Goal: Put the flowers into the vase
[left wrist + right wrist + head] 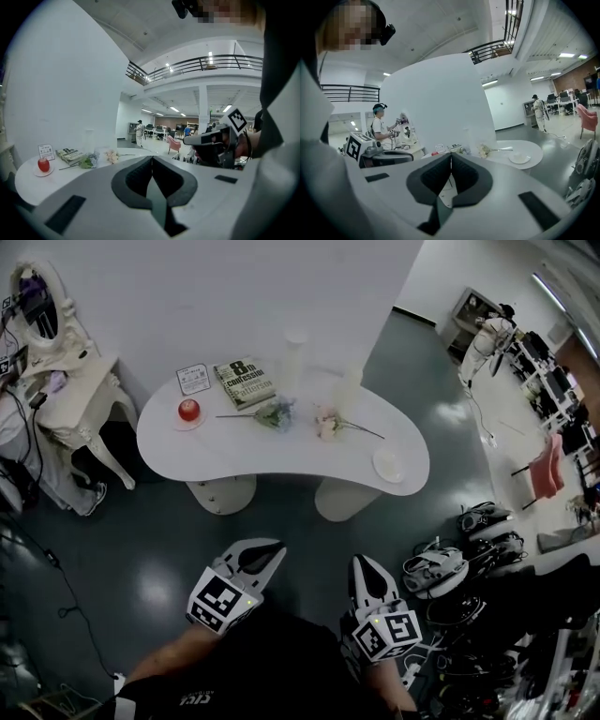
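Left gripper: jaws pressed tight together with nothing in them. It hangs over the floor, well short of the table.
Right gripper: jaws pressed tight together too, nothing held. It is near the left one, also over the floor.
Floor: dark and shiny.
Table: white, shaped like a bean, on two fat round legs, against a white wall.
Flowers: a blue flower and a pale flower lie flat near the table's middle, close to each other but apart.
Vase: tall and see-through, standing up at the back of the table, behind the flowers.
Also on the table: a book, a card, a red apple on a saucer, and a white plate near the right front edge.
Room: a cream dressing table with an oval mirror on the left, a heap of gear on the floor at the right, and a person far off in the open hall.
Hard to see: the vase almost melts into the white wall. A second pale tall thing stands to its right, and I cannot tell what it is. The holder's arms are cut off at the bottom edge.
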Demonstrator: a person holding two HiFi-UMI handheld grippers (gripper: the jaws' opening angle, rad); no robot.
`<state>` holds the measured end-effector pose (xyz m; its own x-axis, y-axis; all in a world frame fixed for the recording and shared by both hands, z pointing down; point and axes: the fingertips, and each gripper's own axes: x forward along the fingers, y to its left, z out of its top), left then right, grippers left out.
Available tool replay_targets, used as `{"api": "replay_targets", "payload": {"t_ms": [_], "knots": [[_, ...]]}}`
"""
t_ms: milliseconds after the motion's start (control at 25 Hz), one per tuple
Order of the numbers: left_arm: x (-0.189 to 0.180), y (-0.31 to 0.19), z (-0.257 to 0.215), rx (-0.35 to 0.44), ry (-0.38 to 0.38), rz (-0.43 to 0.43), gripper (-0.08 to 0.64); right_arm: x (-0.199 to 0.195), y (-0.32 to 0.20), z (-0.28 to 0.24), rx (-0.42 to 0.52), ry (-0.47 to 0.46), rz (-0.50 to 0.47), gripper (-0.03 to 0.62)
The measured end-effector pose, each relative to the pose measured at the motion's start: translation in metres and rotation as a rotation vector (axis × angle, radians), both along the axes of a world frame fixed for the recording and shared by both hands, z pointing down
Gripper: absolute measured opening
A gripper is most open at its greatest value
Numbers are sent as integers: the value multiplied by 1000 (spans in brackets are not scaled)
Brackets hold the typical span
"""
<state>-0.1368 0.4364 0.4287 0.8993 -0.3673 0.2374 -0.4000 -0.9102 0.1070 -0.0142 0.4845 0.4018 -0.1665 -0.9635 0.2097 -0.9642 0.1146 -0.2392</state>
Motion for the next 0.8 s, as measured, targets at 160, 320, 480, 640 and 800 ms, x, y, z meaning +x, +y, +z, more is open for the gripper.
{"api": "replay_targets", "payload": {"t_ms": [160,320,480,640,800], "knots": [[1,-29,-8,-21,23,-10,12,6,-22,7,-16,-12,21,20],[4,-52,-5,-36,36,-8,12,12,-45,10,-34,-16,29,20],[9,-73,3,-63,34,-14,12,18,-67,13,-38,-17,21,20],[17,-98,9,-81,40,-41,12,29,-95,16,-35,-24,7,21],[32,-120,10,-88,41,-65,12,47,-121,17,-23,-25,-15,20]]}}
